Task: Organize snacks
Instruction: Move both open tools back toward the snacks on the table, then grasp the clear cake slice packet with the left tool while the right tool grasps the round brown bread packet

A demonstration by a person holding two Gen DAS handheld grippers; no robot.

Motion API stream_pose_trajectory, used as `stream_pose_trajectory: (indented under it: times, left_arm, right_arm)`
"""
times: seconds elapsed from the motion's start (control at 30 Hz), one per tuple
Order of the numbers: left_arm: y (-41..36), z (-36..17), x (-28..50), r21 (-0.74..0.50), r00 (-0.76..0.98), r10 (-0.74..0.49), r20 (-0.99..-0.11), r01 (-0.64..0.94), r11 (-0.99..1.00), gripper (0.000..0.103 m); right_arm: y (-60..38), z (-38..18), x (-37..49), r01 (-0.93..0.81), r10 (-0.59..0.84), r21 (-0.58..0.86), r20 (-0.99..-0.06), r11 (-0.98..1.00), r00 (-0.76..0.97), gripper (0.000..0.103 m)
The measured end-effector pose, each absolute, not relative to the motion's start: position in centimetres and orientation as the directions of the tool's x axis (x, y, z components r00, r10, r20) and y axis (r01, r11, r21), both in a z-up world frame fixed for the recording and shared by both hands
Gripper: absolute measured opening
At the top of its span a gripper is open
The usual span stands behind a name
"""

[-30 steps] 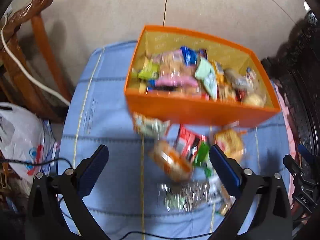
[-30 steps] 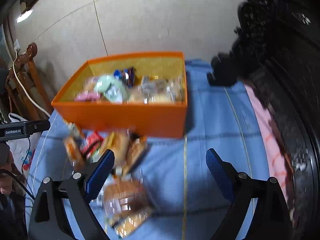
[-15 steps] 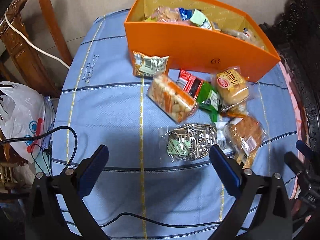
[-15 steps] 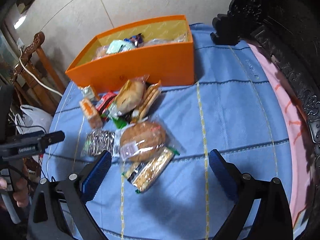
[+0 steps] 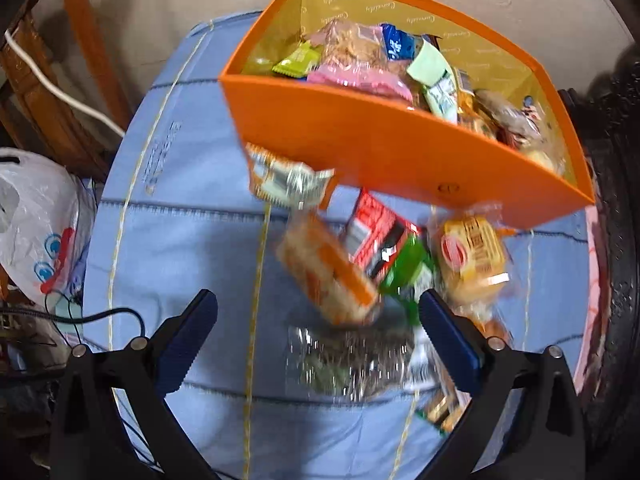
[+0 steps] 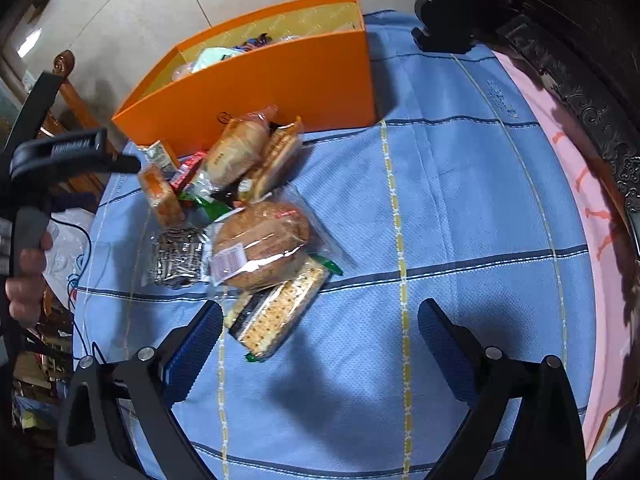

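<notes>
Left wrist view looks down into the orange box [image 5: 400,148], which stands on the blue cloth [image 5: 192,240] over the tabletop. The box is open at the top and about half full of wrapped snacks: a pink pack [image 5: 360,80], a blue pack [image 5: 396,46], a pale green pack [image 5: 430,64], a yellow-green sachet [image 5: 298,60], with more wrappers at its right end too blurred to tell apart.

Just in front of the box lies a loose heap. A silver pack [image 5: 288,178] touches the box's front wall; beside it lie an orange cracker pack [image 5: 328,280], a red pack [image 5: 376,236] and a yellow bun [image 5: 472,256]. Nearer than these, further from the box, sit a clear bag of seeds [image 6: 176,256], a big round bun [image 6: 260,244] and a cracker sleeve [image 6: 280,312].

The left tongs [image 5: 320,344] are spread wide and hold nothing, hovering over the seeds. The right tongs [image 6: 320,344] are likewise wide apart and empty, their left finger [image 6: 196,348] close to the cracker sleeve, on the side of the heap away from the box.
</notes>
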State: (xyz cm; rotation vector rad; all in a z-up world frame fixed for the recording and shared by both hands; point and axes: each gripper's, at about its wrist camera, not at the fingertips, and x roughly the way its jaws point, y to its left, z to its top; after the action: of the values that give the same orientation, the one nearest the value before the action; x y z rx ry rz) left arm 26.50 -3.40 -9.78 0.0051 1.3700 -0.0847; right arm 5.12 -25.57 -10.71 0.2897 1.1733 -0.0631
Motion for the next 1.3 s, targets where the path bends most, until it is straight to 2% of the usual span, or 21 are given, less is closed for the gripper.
stream_pose_trajectory:
  times: [0.27, 0.47, 0.6, 0.63, 0.67, 0.7, 0.73, 0.83, 1.1, 1.3]
  left_arm:
    - [-3.5, -12.8, 29.3, -0.002, 0.147, -0.008, -0.989, 0.04, 0.999, 0.099]
    - [-1.8, -16.3, 30.1, -0.012, 0.089, -0.011, -0.996, -0.005, 1.0, 0.099]
    - [1.0, -18.0, 29.5, -0.168, 0.075, -0.16, -0.984, -0.104, 0.98, 0.099]
    - [1.3, -17.9, 29.3, -0.173, 0.08, -0.165, -0.983, -0.11, 0.979, 0.094]
    - [1.6, -17.7, 29.0, -0.186, 0.091, -0.177, -0.98, -0.104, 0.977, 0.077]
    - [1.6, -17.2, 28.5, -0.221, 0.096, -0.214, -0.972, -0.079, 0.972, 0.066]
    - [1.6, -17.0, 28.2, -0.241, 0.095, -0.235, -0.967, -0.059, 0.969, 0.048]
    - [1.6, -16.3, 26.8, -0.162, 0.097, -0.162, -0.982, 0.001, 0.987, 0.045]
    - [3.3, -16.6, 24.3, -0.171, 0.081, -0.17, -0.982, -0.013, 0.985, 0.043]
    - [2.7, -17.5, 25.0, -0.122, 0.058, -0.122, -0.991, -0.001, 0.992, 0.044]
  right_arm:
    - [-26.5, -12.6, 7.1, 0.229, 0.141, 0.232, -0.925, 0.946, 0.354, 0.098]
    - [-25.4, -12.3, 8.8, 0.178, 0.151, 0.227, -0.92, 0.957, 0.363, 0.098]
    - [-25.1, -12.2, 9.2, 0.169, 0.157, 0.231, -0.918, 0.958, 0.365, 0.098]
    - [-25.0, -12.0, 9.2, 0.161, 0.157, 0.23, -0.916, 0.96, 0.369, 0.098]
    - [-24.9, -11.9, 9.1, 0.156, 0.154, 0.225, -0.916, 0.962, 0.371, 0.098]
    - [-24.9, -11.8, 9.0, 0.154, 0.151, 0.221, -0.916, 0.963, 0.372, 0.098]
    - [-24.9, -11.7, 8.9, 0.155, 0.146, 0.217, -0.916, 0.964, 0.375, 0.098]
    - [-24.9, -11.4, 8.8, 0.158, 0.137, 0.21, -0.914, 0.965, 0.381, 0.098]
    - [-21.7, -11.4, 10.1, 0.012, 0.045, 0.054, -0.913, 0.998, 0.404, 0.098]
    - [-19.2, -14.9, 13.6, -0.08, 0.01, -0.017, -0.944, 0.997, 0.329, 0.097]
